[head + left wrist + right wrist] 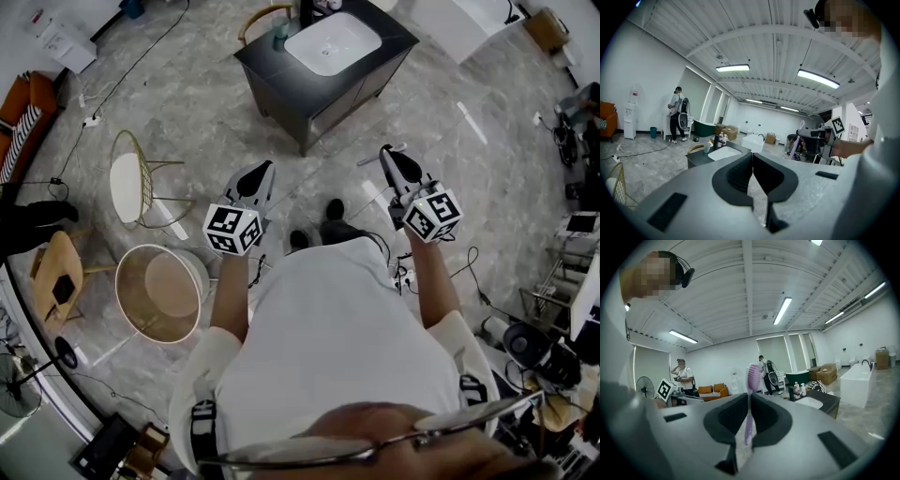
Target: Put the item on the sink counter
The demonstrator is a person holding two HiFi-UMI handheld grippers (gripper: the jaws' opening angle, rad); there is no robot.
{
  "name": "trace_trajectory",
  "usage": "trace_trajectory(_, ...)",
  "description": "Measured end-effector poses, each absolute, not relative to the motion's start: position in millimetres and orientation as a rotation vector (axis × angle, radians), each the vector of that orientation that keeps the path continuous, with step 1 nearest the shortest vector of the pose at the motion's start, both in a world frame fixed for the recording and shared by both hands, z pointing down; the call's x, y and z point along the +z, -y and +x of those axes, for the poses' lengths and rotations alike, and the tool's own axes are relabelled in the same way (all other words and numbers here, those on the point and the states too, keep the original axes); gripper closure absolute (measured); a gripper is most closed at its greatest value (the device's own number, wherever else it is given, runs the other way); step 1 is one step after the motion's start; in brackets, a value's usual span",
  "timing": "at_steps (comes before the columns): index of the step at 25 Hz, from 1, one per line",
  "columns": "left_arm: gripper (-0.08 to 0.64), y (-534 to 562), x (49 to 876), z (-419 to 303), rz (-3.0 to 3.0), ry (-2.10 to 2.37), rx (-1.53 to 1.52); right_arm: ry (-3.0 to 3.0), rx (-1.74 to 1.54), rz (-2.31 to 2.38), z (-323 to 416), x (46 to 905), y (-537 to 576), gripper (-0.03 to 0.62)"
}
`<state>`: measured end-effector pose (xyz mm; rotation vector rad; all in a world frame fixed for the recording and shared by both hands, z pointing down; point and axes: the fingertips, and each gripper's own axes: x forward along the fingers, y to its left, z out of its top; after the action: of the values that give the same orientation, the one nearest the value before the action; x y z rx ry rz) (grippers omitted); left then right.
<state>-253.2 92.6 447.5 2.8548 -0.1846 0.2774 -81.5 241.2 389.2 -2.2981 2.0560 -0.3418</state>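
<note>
Bright, even light from ceiling strip lights [818, 78]; soft shadows. Streak glare on polished floor [472, 122]. Heavy fisheye bending, dark vignette corners in both gripper views.

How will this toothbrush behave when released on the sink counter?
The toothbrush is thin and likely light. The right gripper holds it upright by the handle, so released that way it would probably tip over. Its slim, smooth-looking handle may slide or roll slightly on the sink counter.
</note>
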Motion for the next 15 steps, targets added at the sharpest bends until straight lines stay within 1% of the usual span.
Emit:
trace_trajectory(7,0.555,-77.2,452.4,-236.6,2.846,0.220,0.301,-2.076,-0.369,-2.253,-62.3,399.9,-218.4,0.565)
trace_trajectory(15,0.555,-48.3,453.6,-193.6,2.842,0.271,0.333,-2.105,-0.406,-2.198,-10.3,409.4,-180.4,0.565)
